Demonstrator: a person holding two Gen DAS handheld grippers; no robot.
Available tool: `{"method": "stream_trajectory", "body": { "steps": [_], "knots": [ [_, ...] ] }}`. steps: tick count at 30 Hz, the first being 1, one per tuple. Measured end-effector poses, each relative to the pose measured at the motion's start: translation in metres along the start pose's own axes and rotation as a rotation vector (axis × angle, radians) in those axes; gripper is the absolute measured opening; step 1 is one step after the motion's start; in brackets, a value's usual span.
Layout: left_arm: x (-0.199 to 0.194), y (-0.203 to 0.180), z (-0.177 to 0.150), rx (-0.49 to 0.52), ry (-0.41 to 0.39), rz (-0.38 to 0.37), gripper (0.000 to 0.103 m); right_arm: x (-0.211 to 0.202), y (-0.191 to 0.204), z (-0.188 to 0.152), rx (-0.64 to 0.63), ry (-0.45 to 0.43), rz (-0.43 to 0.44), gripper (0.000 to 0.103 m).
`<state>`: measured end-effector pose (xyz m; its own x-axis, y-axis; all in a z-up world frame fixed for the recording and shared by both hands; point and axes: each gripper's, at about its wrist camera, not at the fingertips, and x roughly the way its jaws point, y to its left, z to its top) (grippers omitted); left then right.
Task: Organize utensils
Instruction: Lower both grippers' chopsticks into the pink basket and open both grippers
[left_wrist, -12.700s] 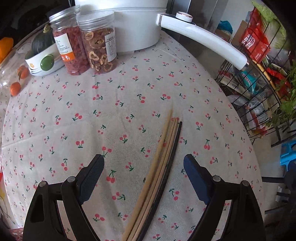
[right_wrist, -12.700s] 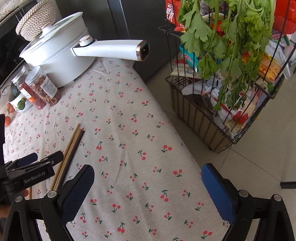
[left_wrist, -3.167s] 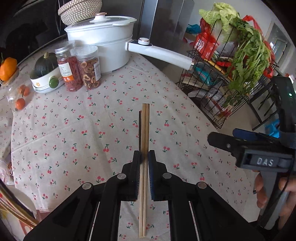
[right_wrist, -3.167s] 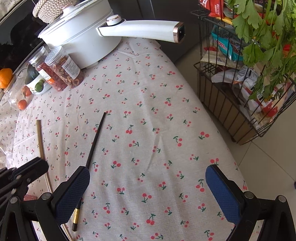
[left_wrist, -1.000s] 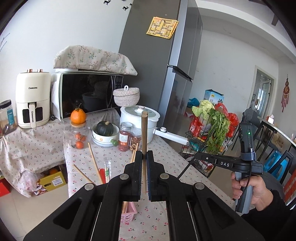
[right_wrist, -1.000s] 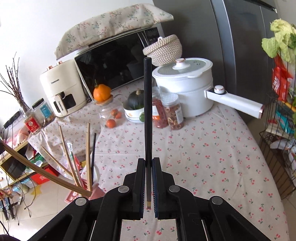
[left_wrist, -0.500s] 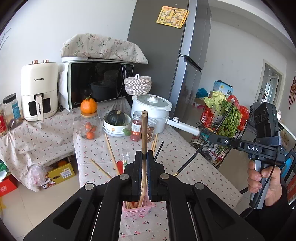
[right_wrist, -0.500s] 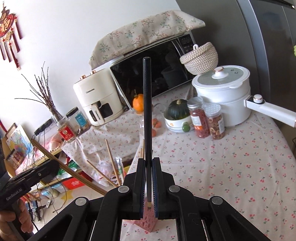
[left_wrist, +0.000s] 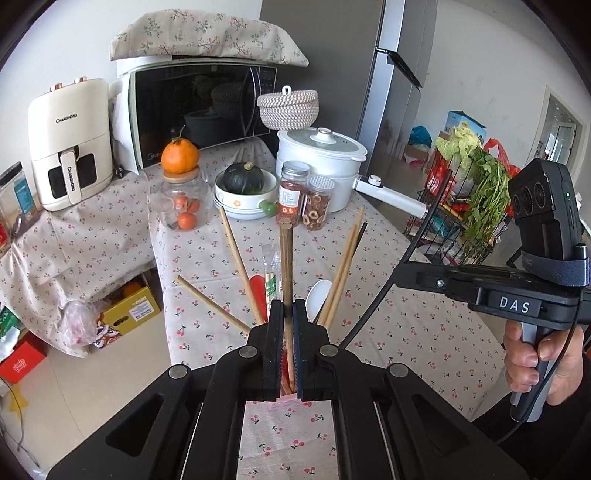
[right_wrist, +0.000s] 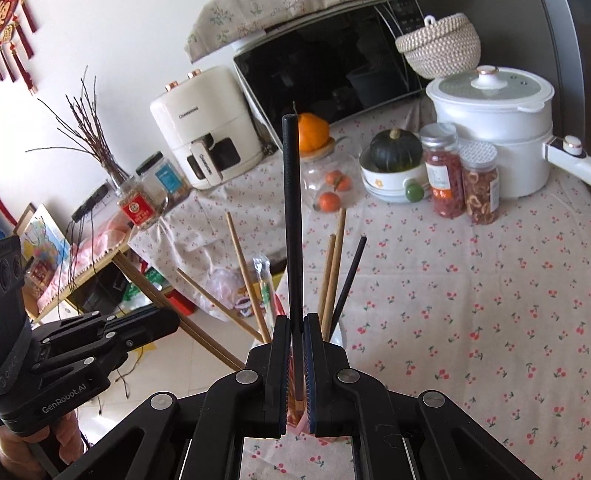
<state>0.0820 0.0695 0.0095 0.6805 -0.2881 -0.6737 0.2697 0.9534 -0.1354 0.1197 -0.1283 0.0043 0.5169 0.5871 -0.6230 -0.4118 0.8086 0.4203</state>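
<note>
Left gripper (left_wrist: 288, 343) was clamped tight on a pair of brown wooden chopsticks (left_wrist: 286, 266), pads pinching the shafts low down, sticks standing up and away from the camera. Their lower ends sat over a pink utensil holder (left_wrist: 286, 394), only a sliver of its rim visible between the jaws; contact with the holder could not be told.

Right gripper (right_wrist: 295, 363) was clamped on a single black chopstick (right_wrist: 293, 221), held upright the same way, its gold-tipped lower end between the pads. The pink holder (right_wrist: 295, 421) showed just under that tip.

Already in the holder: several light wooden chopsticks (left_wrist: 236, 258) fanned out to left and right, one black chopstick (right_wrist: 349, 277) leaning right, a paper-wrapped pair (left_wrist: 271, 273), a white spoon (left_wrist: 317, 299) and something red (left_wrist: 258, 295).

In the left view the right gripper's body (left_wrist: 517, 295) came in from the right, held by a hand (left_wrist: 543, 362), with its black chopstick running down toward the holder. In the right view the left gripper (right_wrist: 92, 343) sat at lower left with its brown sticks angled toward the holder.

The holder stood at the near edge of a table with a cherry-print cloth (right_wrist: 480, 295). Further back: two spice jars (right_wrist: 461, 181), a white pot (right_wrist: 495, 133), a bowl with a dark squash (right_wrist: 395, 162), a glass jar topped by an orange (left_wrist: 183, 192), a microwave (left_wrist: 199, 107) and an air fryer (left_wrist: 70, 144).
</note>
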Motion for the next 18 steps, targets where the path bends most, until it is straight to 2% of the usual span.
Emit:
{"method": "stream_trajectory", "body": {
  "steps": [6,10,12,13,14,16,17,18],
  "knots": [
    [0.021,0.005,-0.001,-0.011,0.03,0.002,0.004,0.024,-0.006,-0.004,0.02,0.053,-0.005,0.006],
    [0.025,0.006,-0.001,-0.021,0.008,0.012,0.006,0.02,-0.006,-0.002,0.036,0.026,0.025,0.013],
    [0.025,0.007,-0.001,-0.046,0.01,0.02,0.011,0.01,-0.007,0.002,0.051,-0.007,0.041,0.015],
    [0.024,0.007,-0.002,-0.062,0.009,0.021,0.023,0.004,-0.008,0.003,0.055,-0.027,0.043,0.018],
    [0.022,0.007,-0.003,-0.078,0.004,0.022,0.043,-0.003,-0.009,0.004,0.054,-0.048,0.033,0.026],
    [0.016,0.006,-0.005,-0.109,-0.018,0.034,0.068,-0.017,-0.011,0.005,0.036,-0.088,-0.009,0.034],
    [0.012,0.004,-0.006,-0.118,-0.028,0.043,0.073,-0.024,-0.011,0.004,0.019,-0.105,-0.038,0.037],
    [0.009,0.001,-0.008,-0.122,-0.034,0.053,0.075,-0.032,-0.011,0.003,0.0,-0.12,-0.074,0.043]
  ]
}}
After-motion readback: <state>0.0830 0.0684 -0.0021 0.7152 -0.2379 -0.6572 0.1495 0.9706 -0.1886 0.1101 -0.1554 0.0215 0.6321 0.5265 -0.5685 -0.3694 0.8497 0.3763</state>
